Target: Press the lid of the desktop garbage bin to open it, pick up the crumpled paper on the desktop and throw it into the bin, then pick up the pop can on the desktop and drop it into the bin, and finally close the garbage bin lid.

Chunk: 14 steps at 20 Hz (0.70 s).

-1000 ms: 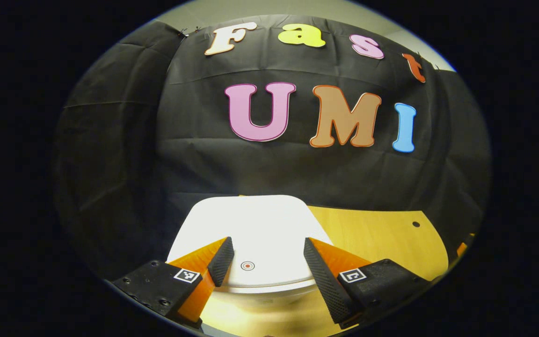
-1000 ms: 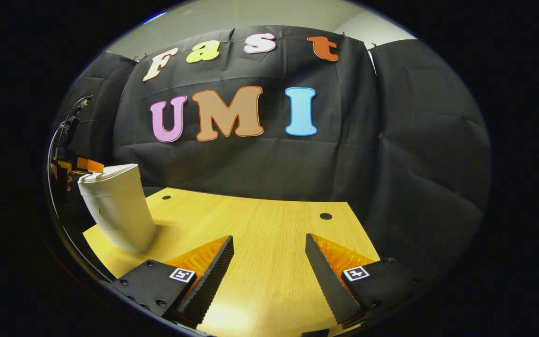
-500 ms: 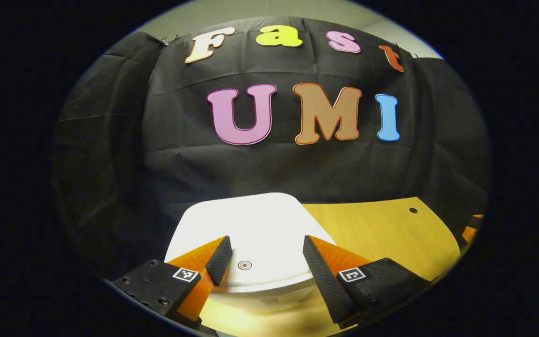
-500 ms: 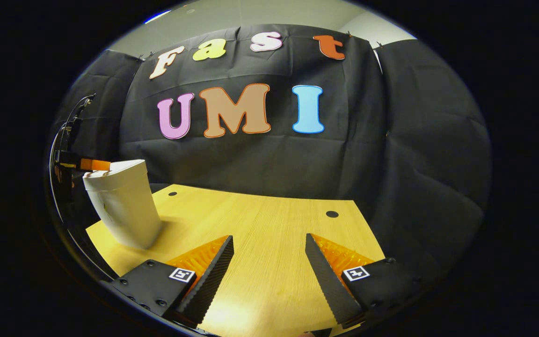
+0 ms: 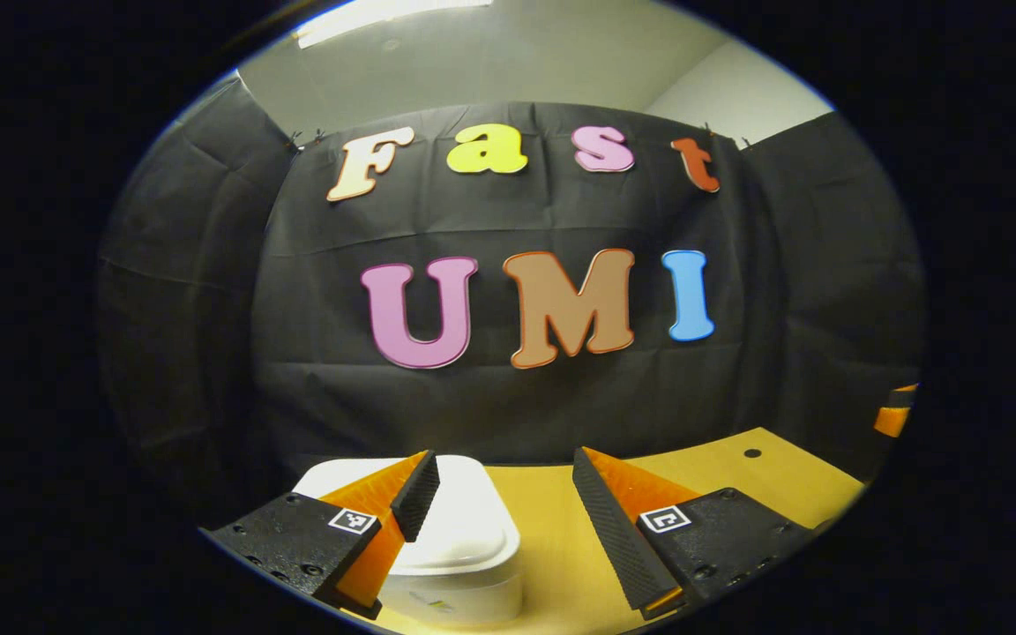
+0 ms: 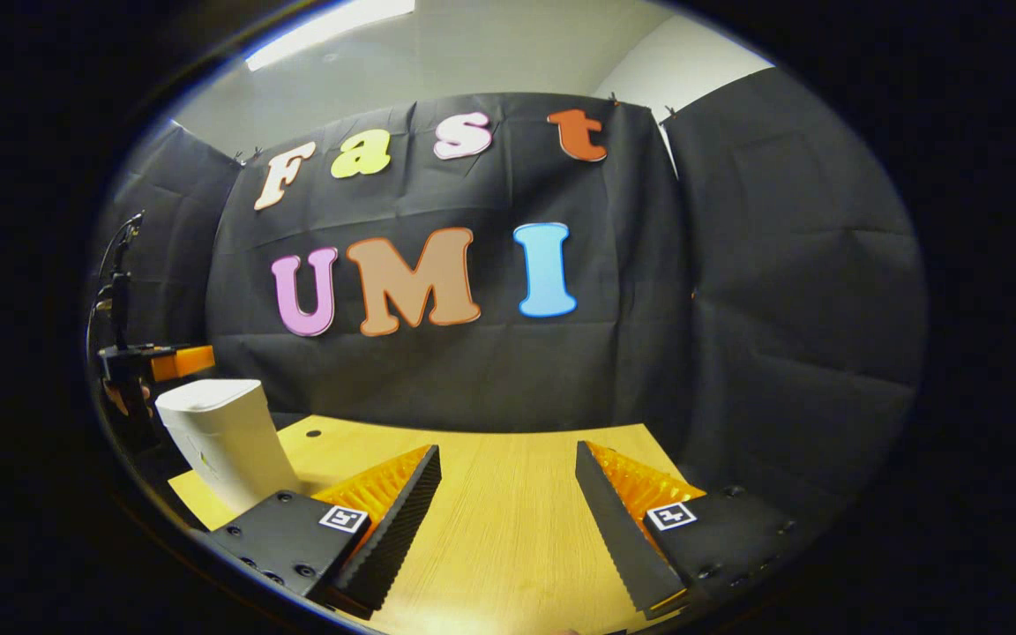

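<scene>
Left gripper (image 5: 504, 494): fingers spread wide, nothing between them. It hangs above the bin (image 5: 459, 564), clear of it. The left finger overlaps the lid (image 5: 464, 520) in the picture; no contact is visible. The right finger stands over bare table (image 5: 737, 481). The lid lies flat on the bin body, closed. The bin sits low and left of centre in the left gripper view, near the table's left end, with the black cloth wall (image 5: 508, 406) behind it. A small dark hole (image 5: 751, 453) marks the tabletop toward the right. At the far right edge of this view a small part of the other gripper shows, too little to judge.

Right gripper (image 6: 508, 494): fingers spread wide, empty, held above the table (image 6: 508, 529) with bare wood between and beyond them. No contact with any object.

In the right gripper view the bin (image 6: 226, 437) stands upright at the left end of the table, lid down, well apart from the right gripper. The left gripper (image 6: 155, 362) shows just above and behind the bin's top, not touching it, with part of a hand (image 6: 124, 399) below it at the frame's edge. A dark hole (image 6: 313, 434) lies on the table just right of the bin. Cloth wall (image 6: 737, 353) closes off the back and right.
</scene>
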Each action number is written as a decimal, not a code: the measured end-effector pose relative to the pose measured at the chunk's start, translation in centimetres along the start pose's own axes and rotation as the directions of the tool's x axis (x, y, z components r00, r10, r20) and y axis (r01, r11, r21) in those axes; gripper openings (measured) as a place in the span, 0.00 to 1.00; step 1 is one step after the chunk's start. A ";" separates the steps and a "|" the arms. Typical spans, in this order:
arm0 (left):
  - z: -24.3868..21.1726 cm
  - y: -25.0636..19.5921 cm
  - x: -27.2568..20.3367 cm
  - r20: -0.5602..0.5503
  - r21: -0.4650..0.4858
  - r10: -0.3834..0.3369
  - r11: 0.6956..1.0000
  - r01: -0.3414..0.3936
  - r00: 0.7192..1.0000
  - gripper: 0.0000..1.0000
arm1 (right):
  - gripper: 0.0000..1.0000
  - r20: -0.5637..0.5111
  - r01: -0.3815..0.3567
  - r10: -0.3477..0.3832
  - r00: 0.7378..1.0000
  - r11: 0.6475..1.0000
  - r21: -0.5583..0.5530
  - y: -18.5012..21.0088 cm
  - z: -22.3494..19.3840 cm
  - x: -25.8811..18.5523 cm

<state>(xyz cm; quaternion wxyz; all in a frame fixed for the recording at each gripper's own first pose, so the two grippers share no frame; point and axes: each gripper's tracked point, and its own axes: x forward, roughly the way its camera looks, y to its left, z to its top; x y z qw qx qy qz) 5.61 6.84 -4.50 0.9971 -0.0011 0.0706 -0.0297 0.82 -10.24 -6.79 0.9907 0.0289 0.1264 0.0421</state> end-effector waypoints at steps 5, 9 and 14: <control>1.0 -8.9 -2.1 0.114 -0.057 -0.136 0.988 0.143 0.984 0.91 | 0.98 0.093 0.039 -0.043 0.995 0.998 0.051 -0.6 2.2 -1.1; 0.6 -13.6 -3.4 0.113 -0.104 -0.229 0.965 0.240 0.967 0.90 | 0.98 0.103 0.041 -0.043 0.994 0.999 0.024 -0.6 2.2 -1.4; 0.1 -14.8 -2.9 0.079 -0.133 -0.262 0.954 0.271 0.962 0.92 | 0.98 0.107 0.047 -0.047 0.993 0.999 0.004 -0.7 2.6 -1.5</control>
